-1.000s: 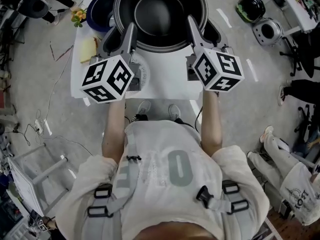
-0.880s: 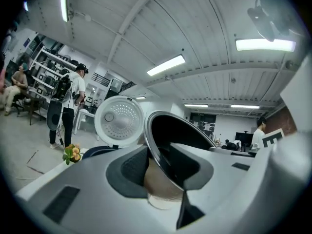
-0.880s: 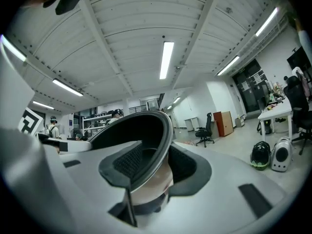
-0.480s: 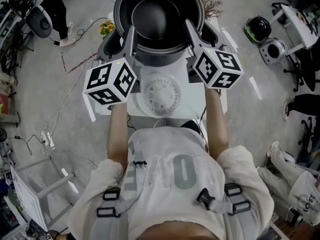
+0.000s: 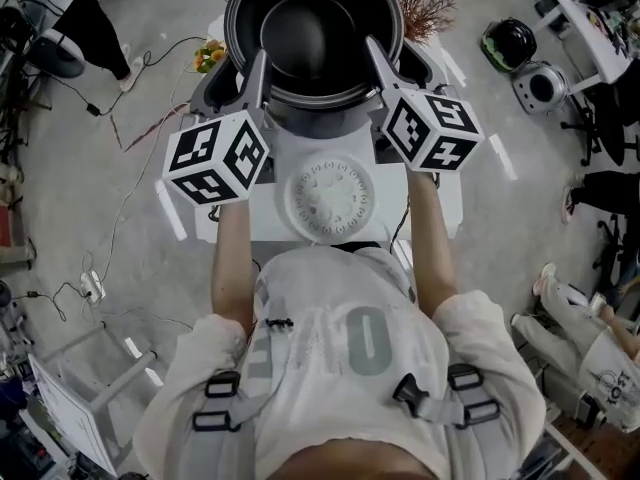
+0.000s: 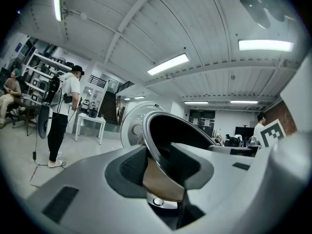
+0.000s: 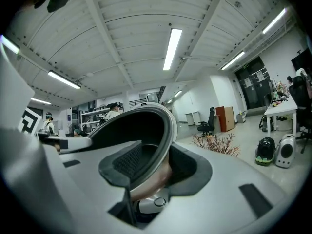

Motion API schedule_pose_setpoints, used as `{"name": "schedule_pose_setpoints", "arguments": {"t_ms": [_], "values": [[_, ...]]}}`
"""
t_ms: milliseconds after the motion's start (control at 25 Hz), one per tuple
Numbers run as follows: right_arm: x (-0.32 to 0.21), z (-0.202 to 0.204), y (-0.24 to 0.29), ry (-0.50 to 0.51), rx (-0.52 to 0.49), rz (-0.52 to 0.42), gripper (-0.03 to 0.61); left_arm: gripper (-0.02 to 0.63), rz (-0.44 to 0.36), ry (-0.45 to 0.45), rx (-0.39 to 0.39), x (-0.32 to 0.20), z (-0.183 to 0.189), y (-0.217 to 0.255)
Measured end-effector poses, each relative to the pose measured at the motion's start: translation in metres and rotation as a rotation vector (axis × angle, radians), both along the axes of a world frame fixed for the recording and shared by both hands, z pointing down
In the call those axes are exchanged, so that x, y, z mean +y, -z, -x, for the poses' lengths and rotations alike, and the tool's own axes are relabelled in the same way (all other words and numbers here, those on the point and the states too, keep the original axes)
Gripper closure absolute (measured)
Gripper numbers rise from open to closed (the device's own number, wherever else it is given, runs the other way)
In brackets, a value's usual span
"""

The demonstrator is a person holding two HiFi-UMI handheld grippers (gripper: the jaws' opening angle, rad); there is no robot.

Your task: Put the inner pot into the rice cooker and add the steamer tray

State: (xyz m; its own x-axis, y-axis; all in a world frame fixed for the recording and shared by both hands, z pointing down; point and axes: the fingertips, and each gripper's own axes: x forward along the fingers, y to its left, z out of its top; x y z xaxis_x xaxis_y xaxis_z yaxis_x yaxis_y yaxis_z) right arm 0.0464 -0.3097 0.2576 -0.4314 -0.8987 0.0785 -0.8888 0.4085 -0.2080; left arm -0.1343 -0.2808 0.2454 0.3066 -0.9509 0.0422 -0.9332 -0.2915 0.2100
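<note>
Grip on inner pot [image 5: 315, 30] rim: left gripper [image 5: 257, 70], right gripper [image 5: 377, 58] level, parallel.

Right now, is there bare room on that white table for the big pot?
The steamer tray fills the middle of the white table. Only a bare strip lies between it and the held inner pot, plus narrow margins beside the tray. The left tool and right tool, gripping the pot's rim, crowd the far side.

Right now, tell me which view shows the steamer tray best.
The head view: the steamer tray lies whole on the white table, seen from above. Both gripper views miss it, showing only the inner pot clamped by its rim.
</note>
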Motion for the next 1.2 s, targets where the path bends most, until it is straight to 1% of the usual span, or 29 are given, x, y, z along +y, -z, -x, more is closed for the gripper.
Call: {"name": "schedule_pose_setpoints", "arguments": {"t_ms": [160, 320, 520, 720, 920, 1000, 1120, 1200], "values": [[-0.017, -0.004, -0.015, 0.017, 0.002, 0.069, 0.399, 0.466, 0.052, -0.012, 0.008, -0.016, -0.005, -0.015], [-0.027, -0.004, -0.029, 0.007, 0.019, 0.111, 0.399, 0.466, 0.094, -0.018, 0.009, -0.031, -0.005, -0.031], [-0.031, -0.006, -0.053, 0.005, 0.045, 0.198, 0.391, 0.466, 0.143, -0.037, 0.0, -0.038, -0.008, -0.049], [-0.035, -0.009, -0.068, -0.009, 0.089, 0.24, 0.383, 0.464, 0.18, -0.058, -0.049, -0.045, -0.012, -0.062], [-0.036, -0.015, -0.09, -0.06, 0.196, 0.263, 0.37, 0.454, 0.21, -0.067, -0.17, -0.049, -0.02, -0.082], [-0.038, -0.016, -0.099, -0.072, 0.219, 0.273, 0.368, 0.454, 0.216, -0.059, -0.202, -0.051, -0.021, -0.088], [-0.039, -0.019, -0.107, -0.08, 0.241, 0.291, 0.367, 0.449, 0.226, -0.059, -0.224, -0.052, -0.025, -0.095], [-0.039, -0.019, -0.111, -0.08, 0.25, 0.294, 0.365, 0.449, 0.249, -0.054, -0.223, -0.053, -0.024, -0.102]]}}
